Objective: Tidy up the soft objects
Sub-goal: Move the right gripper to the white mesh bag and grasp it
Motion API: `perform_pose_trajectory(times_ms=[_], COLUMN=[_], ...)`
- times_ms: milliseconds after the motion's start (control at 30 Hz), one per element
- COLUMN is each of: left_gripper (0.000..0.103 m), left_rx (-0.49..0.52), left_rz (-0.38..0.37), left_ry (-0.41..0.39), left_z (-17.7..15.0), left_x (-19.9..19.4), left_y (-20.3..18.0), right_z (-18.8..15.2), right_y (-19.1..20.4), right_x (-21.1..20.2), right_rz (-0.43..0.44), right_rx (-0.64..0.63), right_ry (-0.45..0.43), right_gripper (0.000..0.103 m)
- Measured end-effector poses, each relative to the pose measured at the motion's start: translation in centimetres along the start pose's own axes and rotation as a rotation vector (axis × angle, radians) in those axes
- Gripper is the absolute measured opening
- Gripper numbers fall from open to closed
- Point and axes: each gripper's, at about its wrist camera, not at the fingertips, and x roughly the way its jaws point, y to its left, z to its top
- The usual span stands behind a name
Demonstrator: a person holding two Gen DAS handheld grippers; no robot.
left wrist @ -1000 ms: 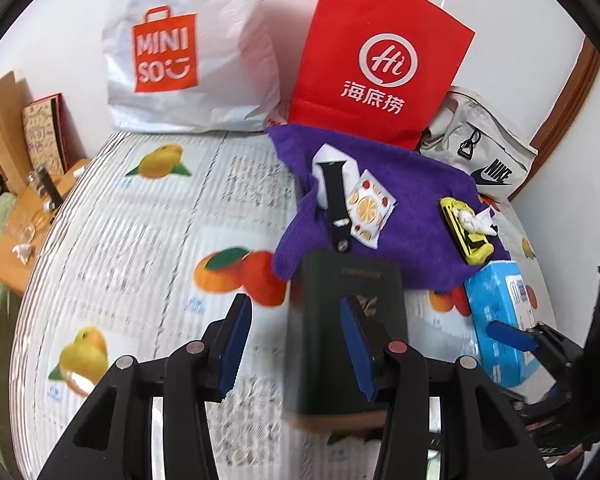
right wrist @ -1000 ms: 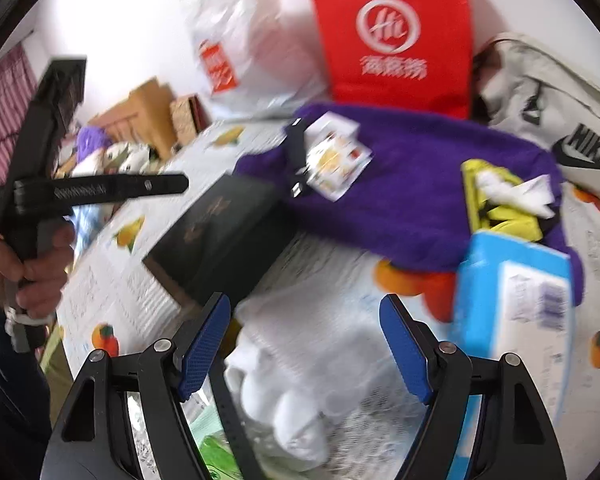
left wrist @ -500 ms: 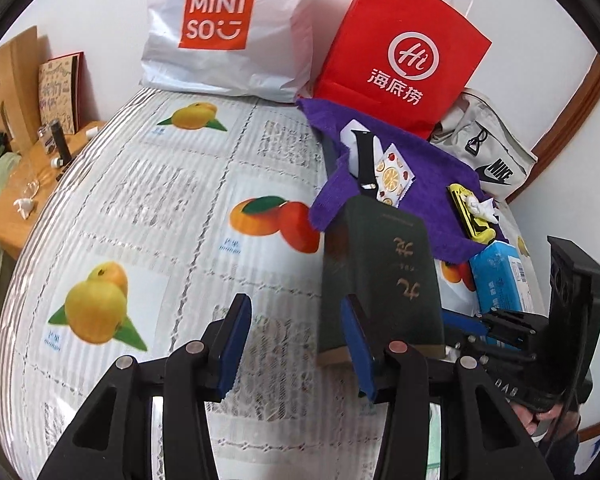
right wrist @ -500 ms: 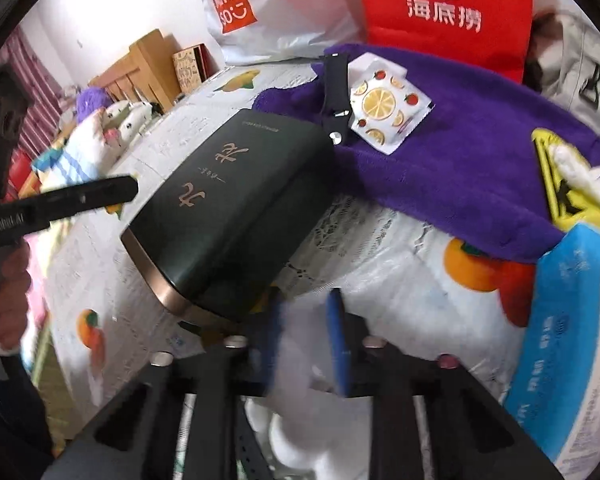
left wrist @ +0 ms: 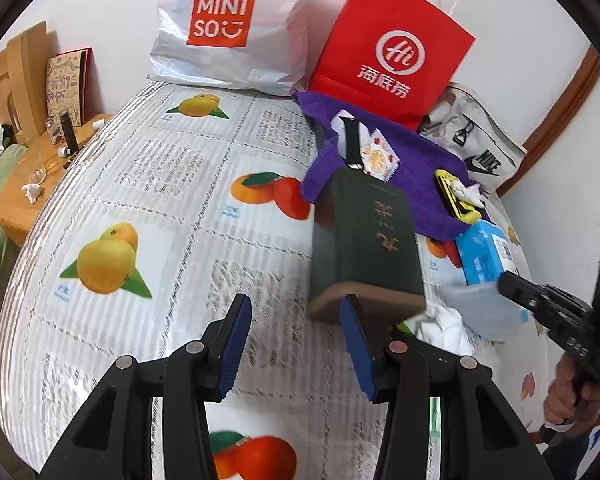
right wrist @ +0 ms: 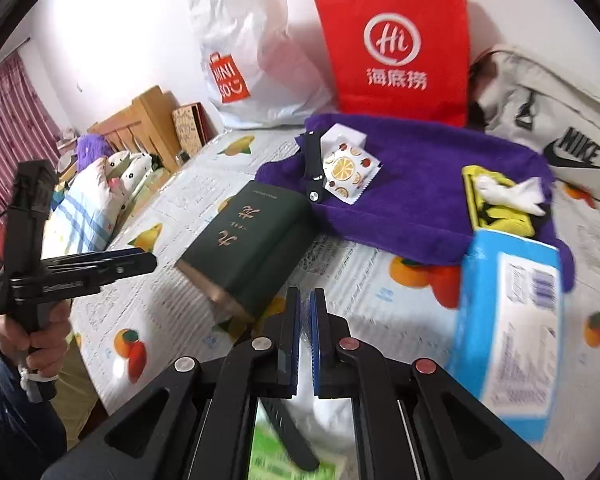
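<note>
Bed (left wrist: pixel 148 208) with fruit-print cover, seen from both wrists. The right tool (right wrist: pixel 305 308) is clenched nearly shut on a clear plastic bag of white soft goods (left wrist: pixel 476 312); in the left-wrist view a pale translucent corner hangs from its tip, in its own view the white bulk lies below the fingers. The left tool (left wrist: pixel 292 344) stands half released and grasps nothing, its right finger just beside the near end of the dark green box (left wrist: pixel 364 248). That box lies mid-bed, touching the near edge of the purple towel (right wrist: pixel 420 192), which spreads toward the head of the bed below the red paper bag (left wrist: pixel 392 48) and the white shopping bag (left wrist: pixel 228 28). A blue tissue pack (right wrist: pixel 508 312) lies at the right edge of the bed. Step in hand, as judged: pickup of the bagged soft goods. The next move calls for carrying the limp bag clear of the box, and a chosen destination, which is not evident.
</note>
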Motion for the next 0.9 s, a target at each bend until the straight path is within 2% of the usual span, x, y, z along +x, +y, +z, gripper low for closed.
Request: perform_pose_trajectory(times_ms=[233, 500, 633, 700, 767, 833, 900], left_gripper=[0.044, 0.045, 0.045, 0.045, 0.045, 0.045, 0.045], left_rx=[0.038, 0.087, 0.105, 0.117, 0.130, 0.134, 0.142], left_rz=[-0.016, -0.013, -0.020, -0.017, -0.013, -0.009, -0.007], left_ry=[0.025, 0.068, 0.088, 0.100, 0.109, 0.119, 0.125], left_z=[-2.1, -4.9, -6.1, -6.7, -7.1, -7.4, -7.7], left_x=[0.0, 0.7, 1.5, 1.9, 2.3, 2.6, 2.8], left_y=[-2.3, -5.0, -6.4, -7.2, -7.8, -8.1, -8.4], right_z=[-4.5, -11.5, -14.1, -15.0, -15.6, -16.4, -17.1], right_y=[0.8, -1.9, -3.8, -4.3, -4.8, -5.0, -5.2], right_x=[-5.0, -6.7, -6.0, -5.8, -5.8, -5.7, -5.8], right_rz=[-0.012, -0.087, -0.107, -0.101, -0.101, -0.104, -0.131], right_rx=[-0.007, 0.059, 0.088, 0.089, 0.098, 0.101, 0.101], right_ry=[-0.017, 0.030, 0.059, 0.060, 0.048, 0.034, 0.020], right_gripper=[0.005, 0.005, 0.010, 0.017, 0.043, 0.056, 0.060])
